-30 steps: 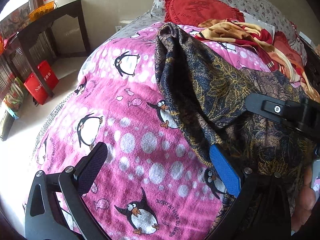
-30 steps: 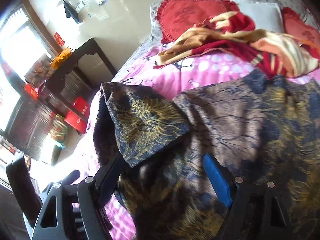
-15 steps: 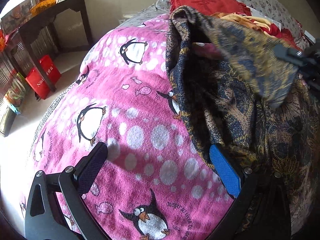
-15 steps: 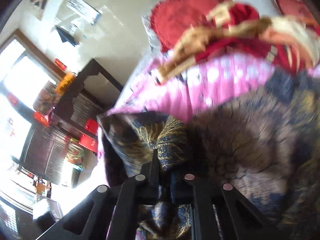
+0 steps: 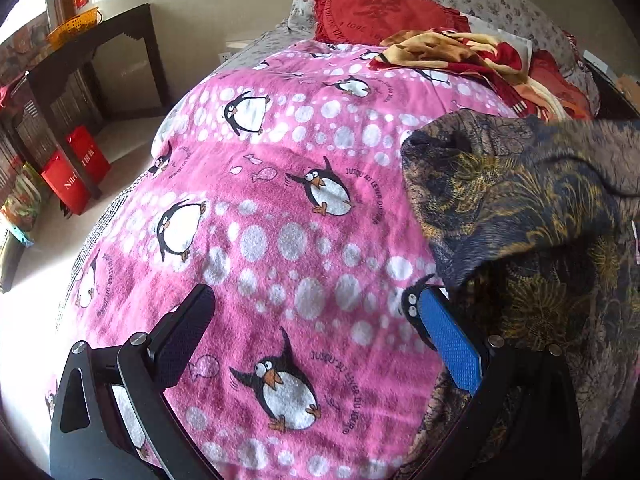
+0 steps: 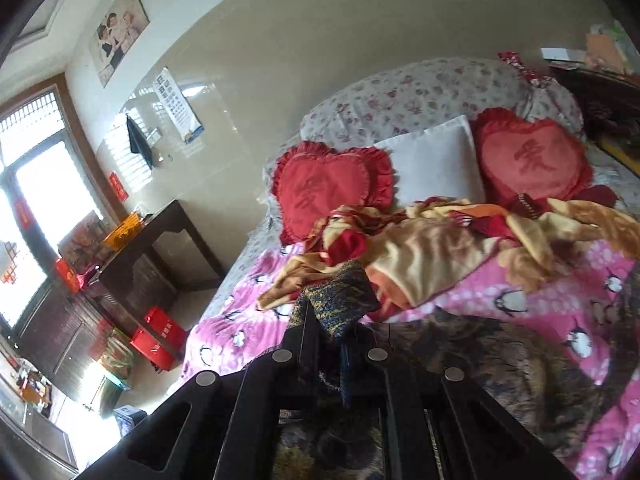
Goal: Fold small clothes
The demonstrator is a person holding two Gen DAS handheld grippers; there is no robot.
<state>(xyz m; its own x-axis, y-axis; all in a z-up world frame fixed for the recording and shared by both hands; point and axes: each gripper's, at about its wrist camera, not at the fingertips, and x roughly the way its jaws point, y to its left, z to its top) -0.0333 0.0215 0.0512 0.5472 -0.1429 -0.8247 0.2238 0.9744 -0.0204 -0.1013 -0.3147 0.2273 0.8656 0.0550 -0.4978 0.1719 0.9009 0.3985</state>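
Note:
A dark blue garment with gold leaf print (image 5: 528,216) lies on the right side of the pink penguin blanket (image 5: 272,216); one part of it is lifted and drawn to the right. My right gripper (image 6: 332,334) is shut on a corner of this garment (image 6: 340,296) and holds it up above the bed, the rest of the cloth (image 6: 500,360) hanging and lying below. My left gripper (image 5: 312,332) stands open low over the blanket, nothing between its fingers; its blue pad (image 5: 448,340) sits just at the garment's near edge.
A crumpled red and yellow blanket (image 6: 440,240), two red heart cushions (image 6: 328,188) and a white pillow (image 6: 436,160) lie at the head of the bed. Left of the bed stand a dark wooden table (image 5: 92,52) and red bags (image 5: 76,168) on the floor.
My right gripper closed on the garment's corner and rose, pulling the cloth up and to the right off the pink blanket. The left gripper shifted slightly and stayed open.

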